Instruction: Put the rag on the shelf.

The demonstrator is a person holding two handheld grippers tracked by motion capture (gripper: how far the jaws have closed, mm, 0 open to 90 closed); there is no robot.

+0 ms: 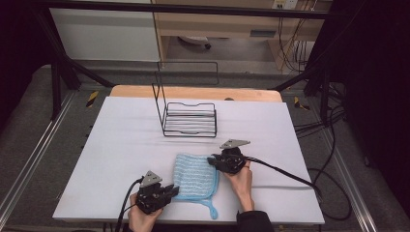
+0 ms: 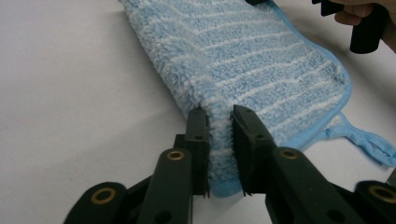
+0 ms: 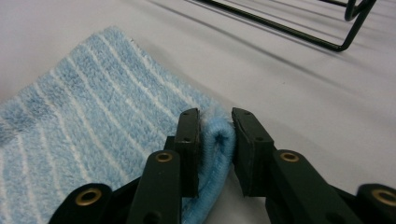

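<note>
A light blue towel with white stripes lies folded on the white table cover near the front edge. My left gripper is at its front left corner. In the left gripper view the jaws stand on either side of the thick folded edge of the towel, with the pads against the pile. My right gripper is at the towel's far right corner. In the right gripper view its jaws hold the rolled blue hem of the towel. A hanging loop trails off the front right corner.
A black wire rack with a tall upright frame stands behind the towel, mid-table; its base bar crosses the right gripper view. The white cover stretches bare to the left. Cables trail off the right side.
</note>
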